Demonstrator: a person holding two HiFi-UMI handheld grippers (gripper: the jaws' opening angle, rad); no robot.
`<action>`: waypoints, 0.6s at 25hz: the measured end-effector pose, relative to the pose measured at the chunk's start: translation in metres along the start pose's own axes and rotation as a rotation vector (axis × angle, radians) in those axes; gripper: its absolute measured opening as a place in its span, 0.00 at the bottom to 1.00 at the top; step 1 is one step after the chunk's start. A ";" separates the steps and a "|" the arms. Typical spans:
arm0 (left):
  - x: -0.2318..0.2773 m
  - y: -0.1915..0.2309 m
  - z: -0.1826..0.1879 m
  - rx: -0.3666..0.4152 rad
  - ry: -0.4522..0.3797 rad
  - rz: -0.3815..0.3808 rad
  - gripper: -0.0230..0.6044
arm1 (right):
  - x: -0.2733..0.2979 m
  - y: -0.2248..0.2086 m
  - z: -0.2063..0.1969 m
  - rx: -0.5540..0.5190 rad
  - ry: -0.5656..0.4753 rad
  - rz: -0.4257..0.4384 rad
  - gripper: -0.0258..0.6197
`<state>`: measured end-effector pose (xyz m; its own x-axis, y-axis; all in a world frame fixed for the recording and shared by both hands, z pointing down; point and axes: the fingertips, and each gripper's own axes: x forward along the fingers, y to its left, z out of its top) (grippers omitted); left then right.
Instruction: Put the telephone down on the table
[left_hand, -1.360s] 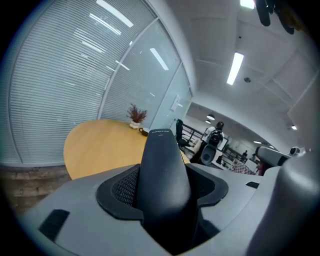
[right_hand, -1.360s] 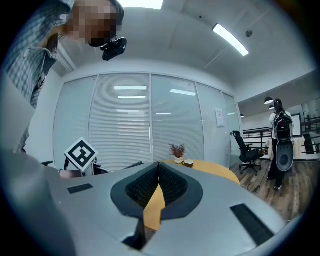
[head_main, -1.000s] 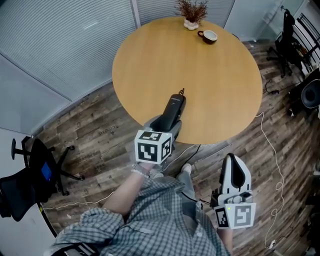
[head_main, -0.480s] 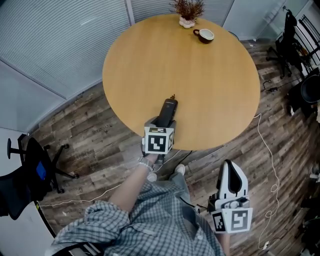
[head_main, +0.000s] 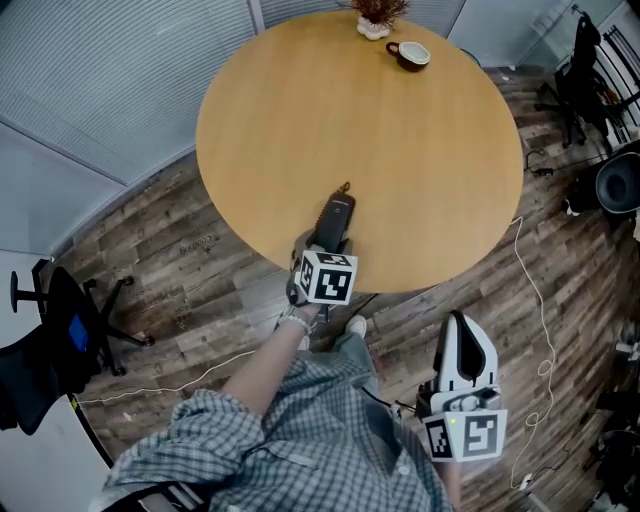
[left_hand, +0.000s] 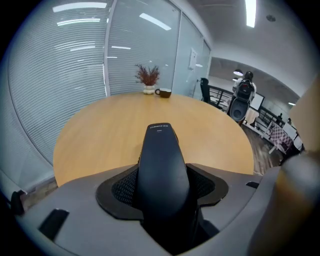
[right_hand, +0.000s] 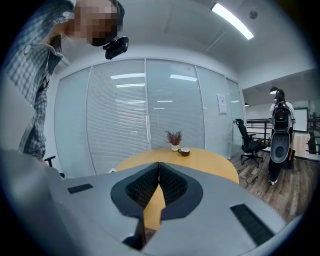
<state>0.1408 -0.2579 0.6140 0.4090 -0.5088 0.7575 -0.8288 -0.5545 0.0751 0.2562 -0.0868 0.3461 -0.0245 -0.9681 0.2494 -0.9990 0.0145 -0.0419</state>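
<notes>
Holding the telephone (left_hand: 161, 165) by its lower end, the left gripper (head_main: 322, 252) has its jaws spread wide, pads pressed on the handset's sides. Phone is over the table (head_main: 420, 150), just inside the near rim, long axis in line with the jaws, top end aimed at table centre and tilted down. Contact with the wood: can't tell. Right gripper (head_main: 466, 332) has jaws closed on nothing, low, off the table, well apart; set-down looks like left's job.

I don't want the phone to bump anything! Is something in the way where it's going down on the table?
Nothing visible is. The left gripper holds the telephone over a bare part of the table near its close edge. The cup and the potted plant stand at the far edge.
</notes>
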 end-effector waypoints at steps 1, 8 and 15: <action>0.002 -0.001 -0.003 0.004 0.010 0.004 0.48 | 0.000 0.000 0.000 0.000 0.002 -0.001 0.05; 0.009 -0.004 -0.008 0.022 -0.002 0.014 0.48 | -0.002 -0.002 0.000 -0.003 0.001 -0.004 0.06; 0.003 -0.013 -0.004 0.013 -0.026 -0.076 0.53 | -0.005 0.001 0.002 -0.003 -0.011 0.008 0.06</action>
<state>0.1516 -0.2496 0.6176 0.4807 -0.4816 0.7328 -0.7901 -0.6004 0.1237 0.2558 -0.0825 0.3425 -0.0319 -0.9707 0.2383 -0.9989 0.0229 -0.0408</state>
